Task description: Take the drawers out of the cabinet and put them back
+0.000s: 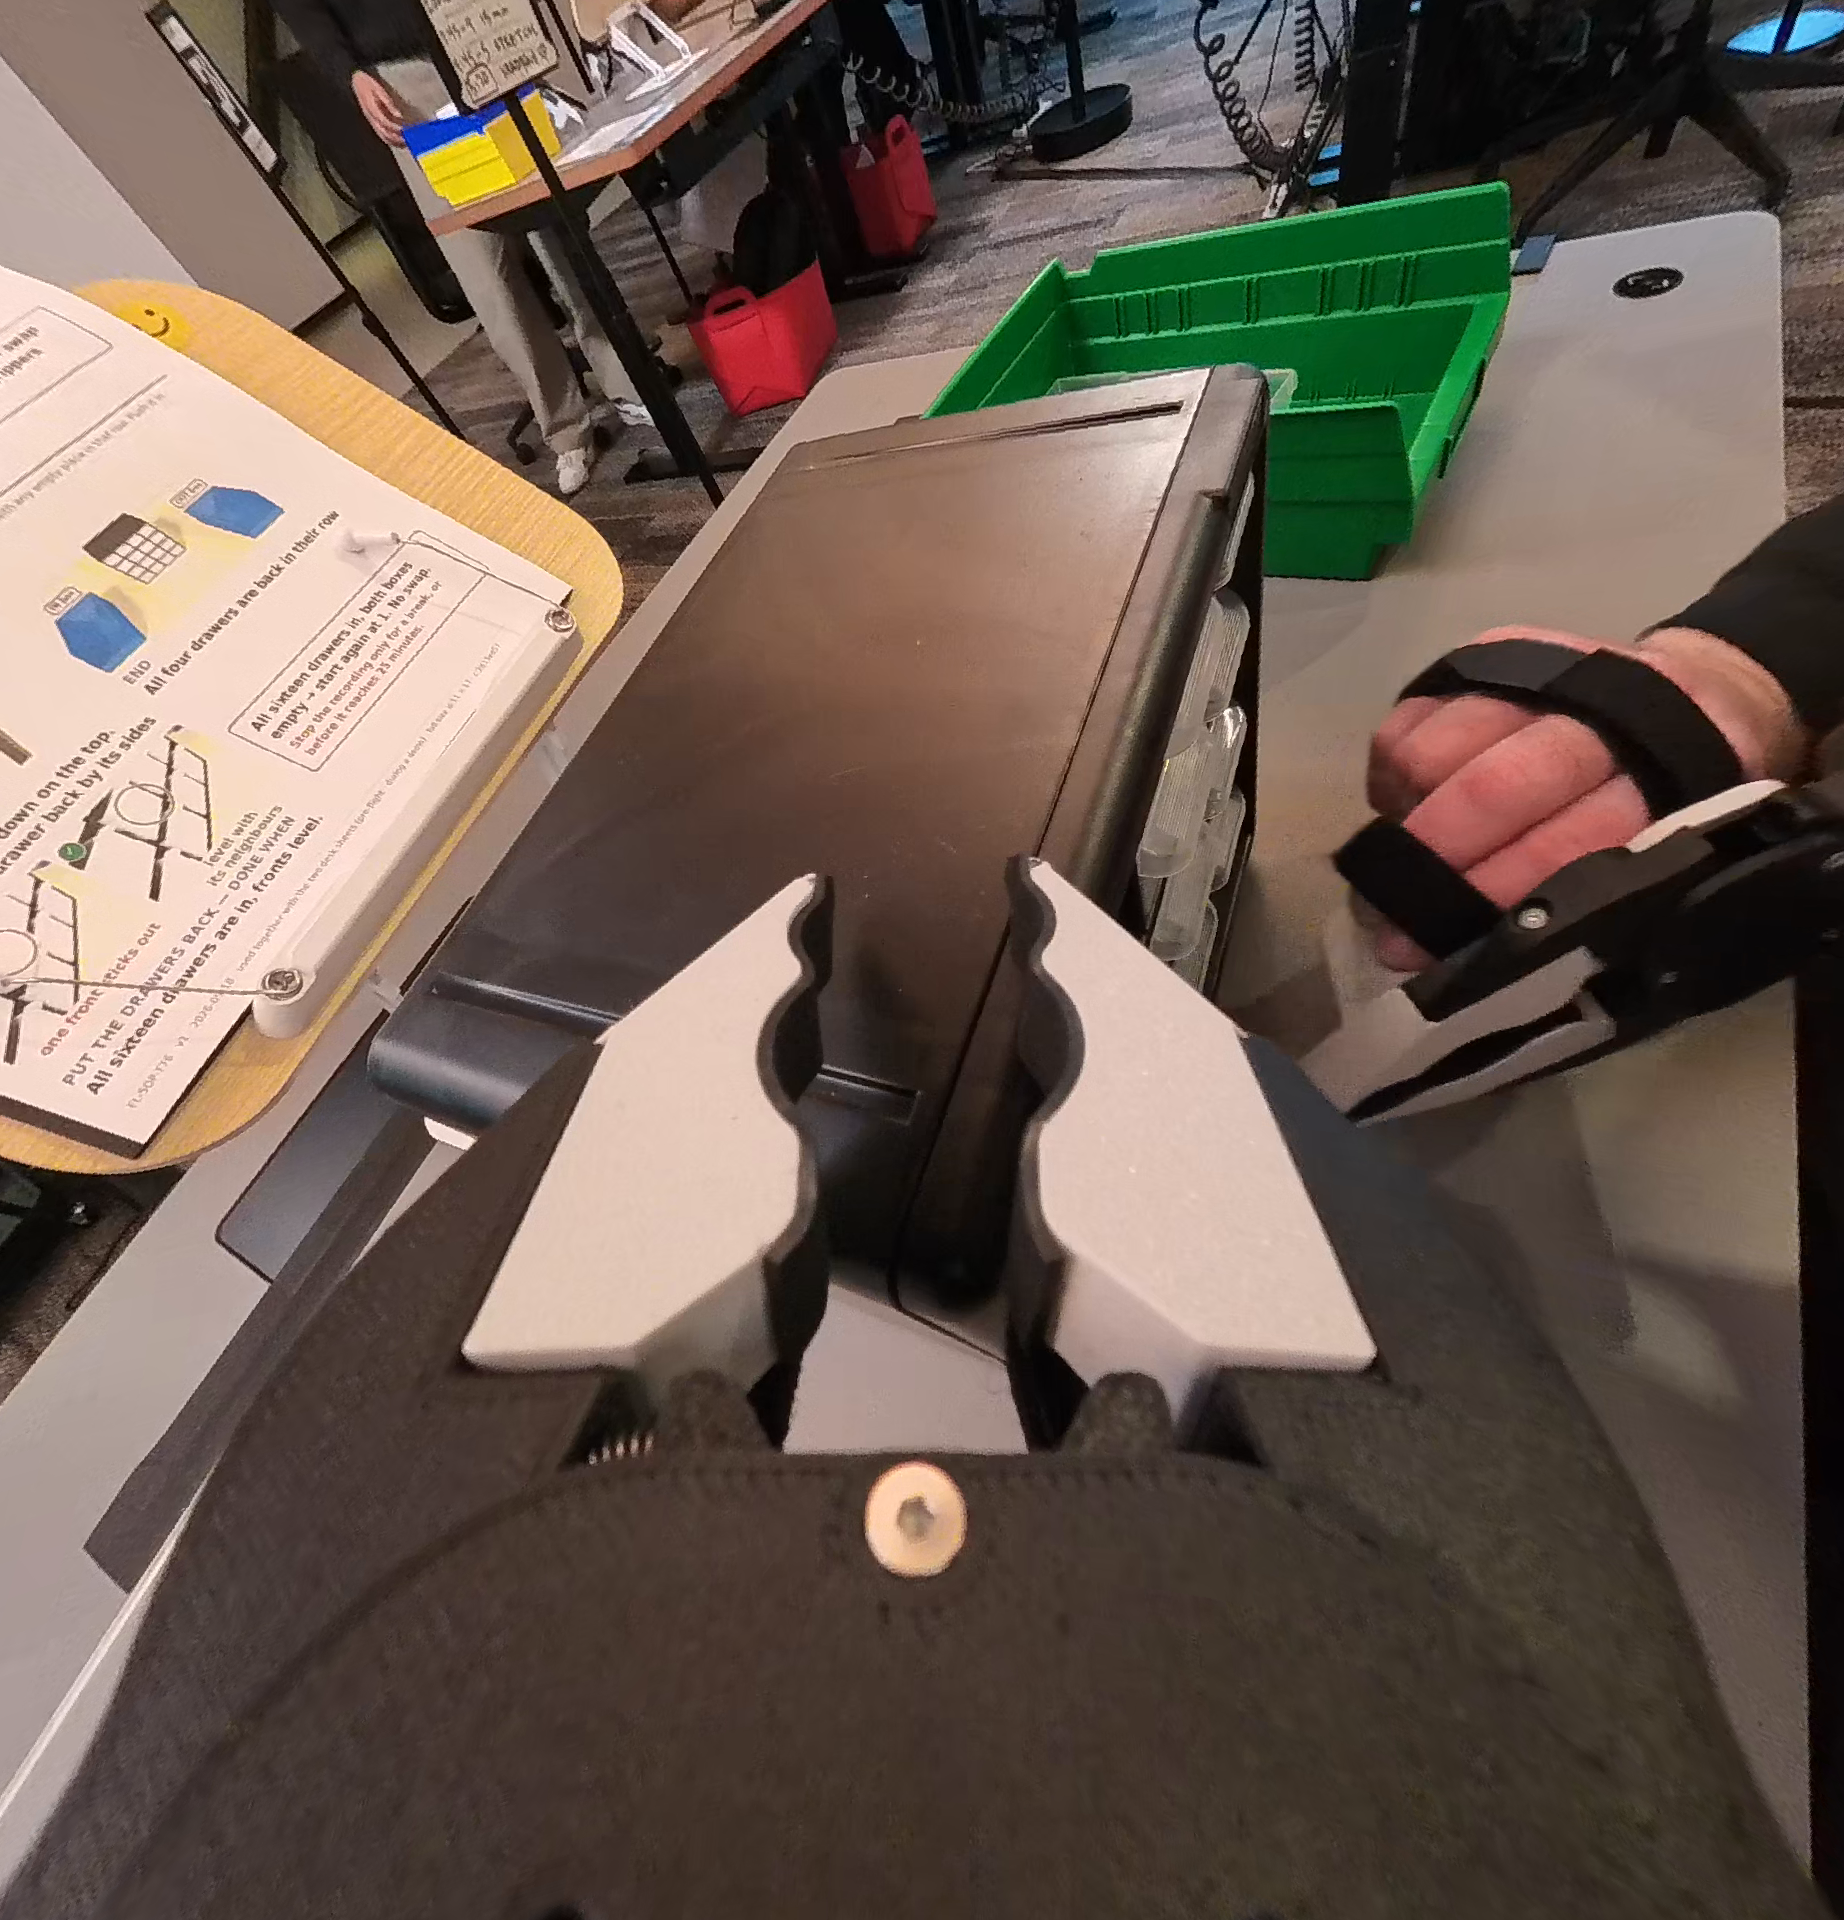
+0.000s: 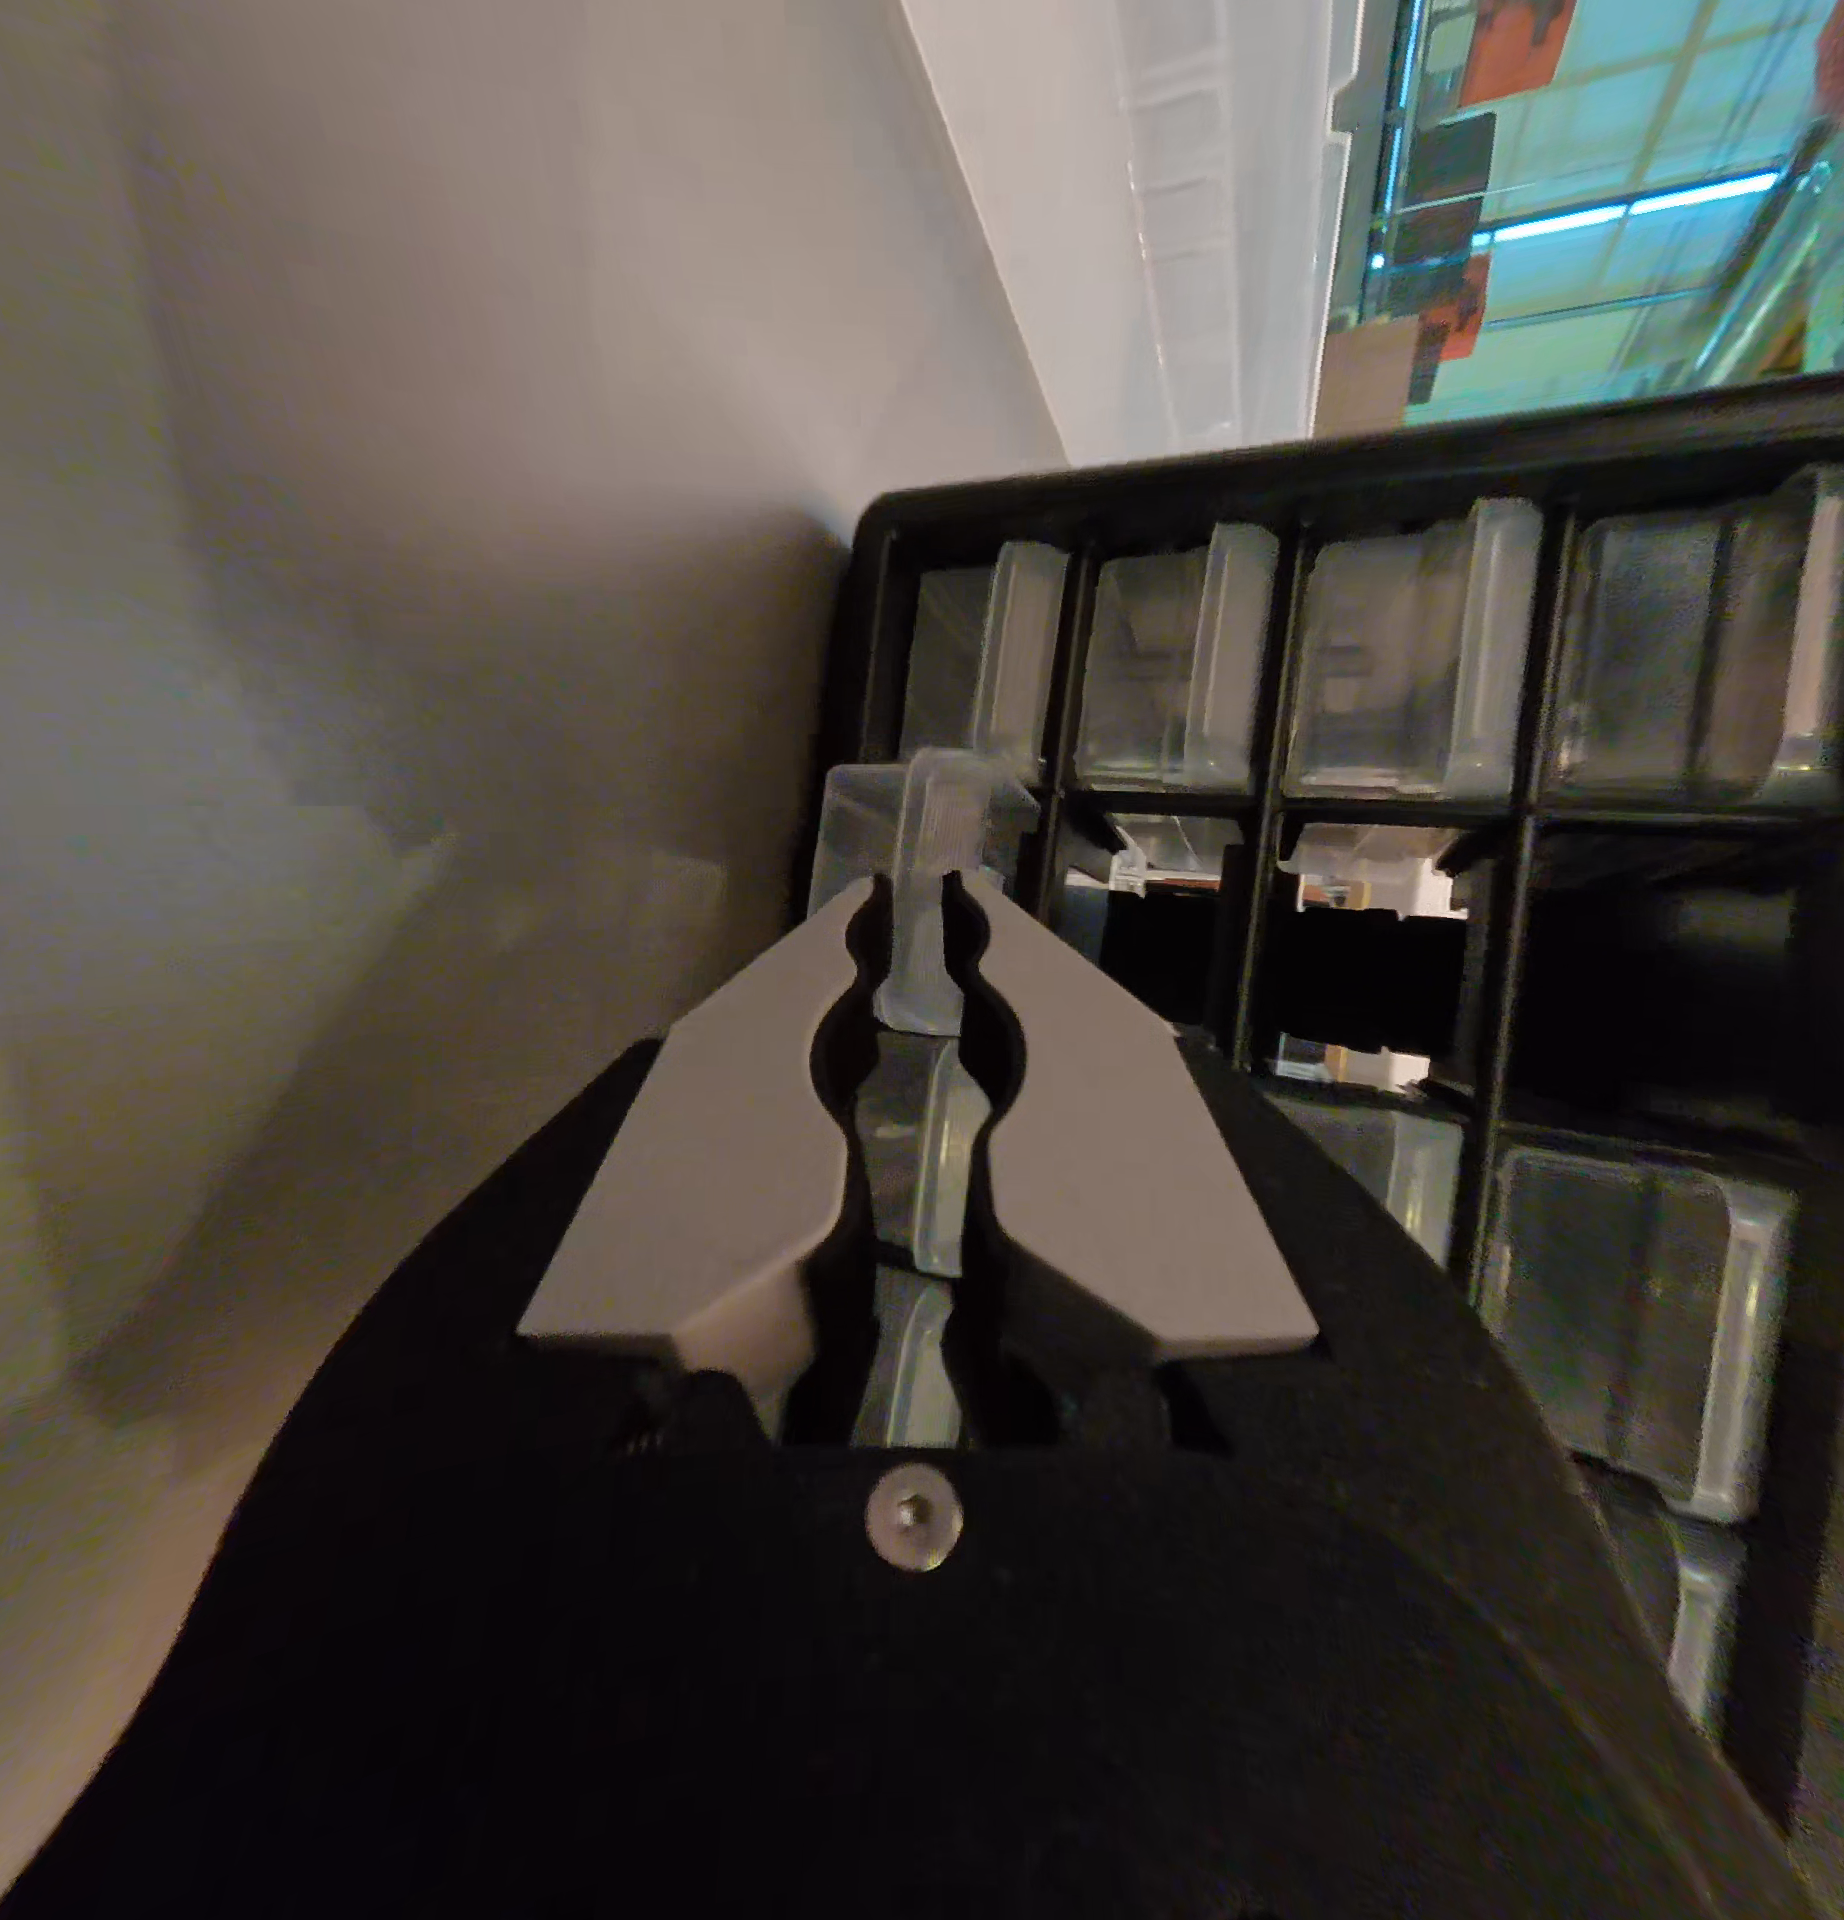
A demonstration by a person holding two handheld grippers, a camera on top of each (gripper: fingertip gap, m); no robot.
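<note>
While the left gripper (image 1: 918, 904) hovers just above the near end of the black cabinet (image 1: 897, 665), its jaws stand narrowly apart with nothing between them. To its right, the right gripper (image 2: 923, 894) comes in low at the cabinet's front face, strapped to a person's hand (image 1: 1552, 769). Its jaws are pinched on the handle tab of a clear drawer (image 2: 923, 831), which sticks partway out of the leftmost slot in the second row as the right wrist view frames it. Three slots beside that drawer in the same row look empty and dark; the row above holds four clear drawers (image 2: 1417, 665), pushed in. The cabinet stands on a grey tabletop (image 1: 1676, 416). Left of the cabinet lies a printed instruction sheet (image 1: 222, 644) on a wood-coloured board (image 1: 544, 520). Beyond the cabinet's far end sits a green bin (image 1: 1313, 343), touching or just behind it; cannot tell which. Farther off: red containers (image 1: 767, 332) on carpet.
</note>
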